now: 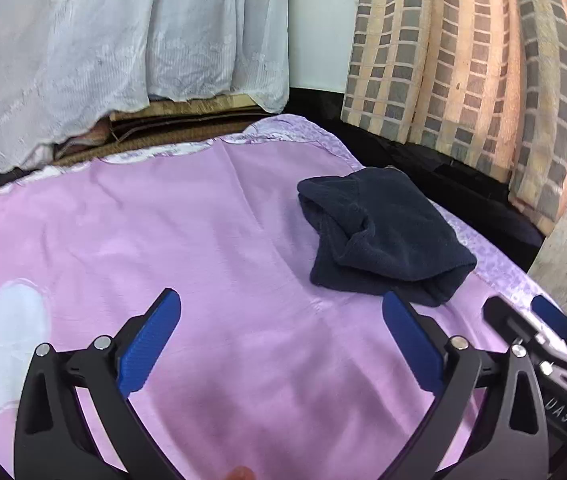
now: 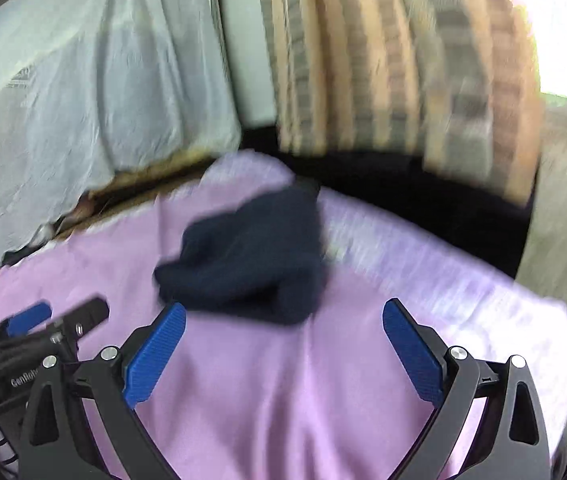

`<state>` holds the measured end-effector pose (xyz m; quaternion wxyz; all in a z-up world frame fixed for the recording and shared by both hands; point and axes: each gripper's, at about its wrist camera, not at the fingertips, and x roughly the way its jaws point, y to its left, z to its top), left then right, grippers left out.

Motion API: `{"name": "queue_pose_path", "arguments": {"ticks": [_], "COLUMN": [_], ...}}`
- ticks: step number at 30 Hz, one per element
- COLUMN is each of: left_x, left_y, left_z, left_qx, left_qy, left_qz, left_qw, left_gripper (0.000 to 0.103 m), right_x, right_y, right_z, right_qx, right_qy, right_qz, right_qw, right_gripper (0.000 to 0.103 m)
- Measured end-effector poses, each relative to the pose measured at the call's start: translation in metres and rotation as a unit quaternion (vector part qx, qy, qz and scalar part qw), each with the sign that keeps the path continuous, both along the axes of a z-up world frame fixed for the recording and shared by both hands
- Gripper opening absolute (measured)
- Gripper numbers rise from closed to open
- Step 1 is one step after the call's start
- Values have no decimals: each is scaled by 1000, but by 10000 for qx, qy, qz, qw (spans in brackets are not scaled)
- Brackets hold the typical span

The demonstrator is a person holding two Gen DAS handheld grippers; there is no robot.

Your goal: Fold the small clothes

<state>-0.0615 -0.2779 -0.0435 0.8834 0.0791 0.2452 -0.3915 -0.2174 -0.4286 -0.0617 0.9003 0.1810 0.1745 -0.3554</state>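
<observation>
A small dark navy garment (image 1: 383, 236) lies folded in a rough bundle on the pink cloth (image 1: 211, 240), toward its right side. My left gripper (image 1: 281, 308) is open and empty, low over the pink cloth, to the near left of the garment. My right gripper (image 2: 283, 316) is open and empty, just in front of the garment (image 2: 247, 260). The right wrist view is blurred by motion. The right gripper also shows at the right edge of the left wrist view (image 1: 523, 316), and the left gripper shows at the left of the right wrist view (image 2: 63, 312).
A white round patch (image 1: 7, 344) marks the pink cloth at the near left. A white lace cloth (image 1: 103, 52) hangs behind on the left. A checked orange and grey curtain (image 1: 463, 60) hangs behind on the right. A dark gap (image 1: 463, 184) lies beyond the cloth's right edge.
</observation>
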Motion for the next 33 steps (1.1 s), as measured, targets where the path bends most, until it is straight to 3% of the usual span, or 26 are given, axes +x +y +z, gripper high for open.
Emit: {"name": "queue_pose_path", "arguments": {"ticks": [4,8,13,18,33], "left_x": [-9,-20,-33,-34,-40], "left_y": [8,17,27,26,24], "left_z": [-2,-5,-2,-3,-3], "left_qx": [50,188,92,162,83], "left_qy": [13,-131,-396,-403,-442], "left_qz": [-40,32,75,54,-50], "left_qw": [10000,9997,9991,9990,9990], "left_gripper": [98,98,98,98,98], "right_x": [-14,-24,-30,-28,-28], "right_y": [23,38,52,59,50], "right_z": [8,10,11,13,11], "right_qx": [-553,-776,-954,-1115,-918], "right_qy": [-63,-163,-234,-230,-288], "right_qz": [-713,-986,-981,-891,-812], "right_qw": [9959,9920,9903,9895,9920], "right_gripper": [99,99,99,99,99]}}
